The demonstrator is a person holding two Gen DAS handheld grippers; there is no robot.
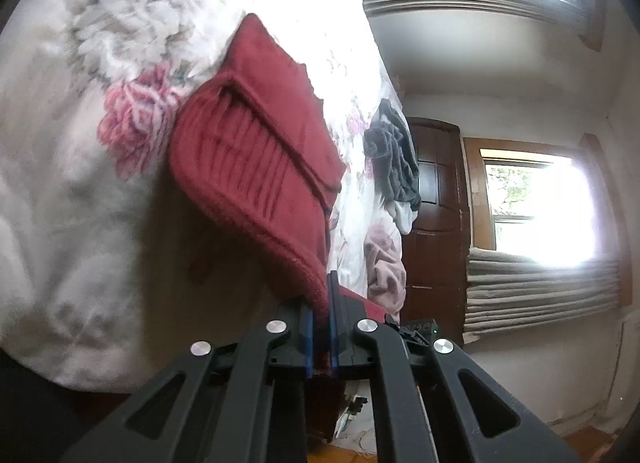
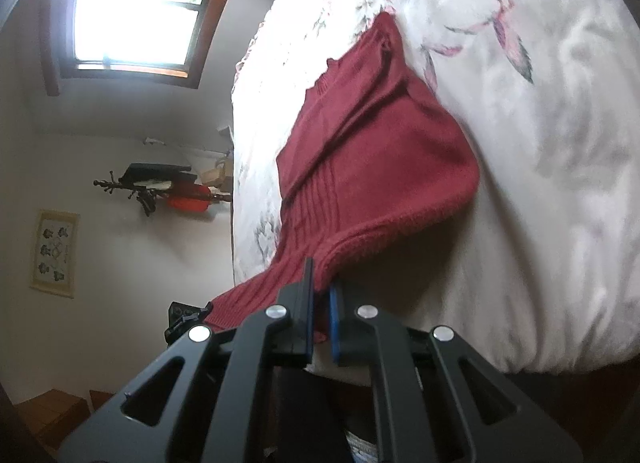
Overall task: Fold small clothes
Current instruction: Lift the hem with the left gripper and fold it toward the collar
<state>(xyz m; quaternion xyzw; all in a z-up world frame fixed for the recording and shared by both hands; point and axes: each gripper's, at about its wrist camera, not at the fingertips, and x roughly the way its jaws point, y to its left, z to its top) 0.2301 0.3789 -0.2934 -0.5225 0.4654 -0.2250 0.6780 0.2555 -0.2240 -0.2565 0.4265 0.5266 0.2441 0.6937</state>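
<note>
- The left gripper (image 1: 322, 327), black with blue pads, is clamped on the ribbed hem of a dark red knitted sweater (image 1: 256, 159); the hem is lifted off the bed
- The sweater's upper part lies on a white floral bedspread (image 1: 80, 191); a sleeve is folded across its front
- A crumpled dark grey garment (image 1: 394, 151) lies farther along the bed, a dusty pink garment (image 1: 386, 267) just beside it
- Behind stand a dark wooden door (image 1: 436, 199) and a bright window (image 1: 536, 207)
</note>
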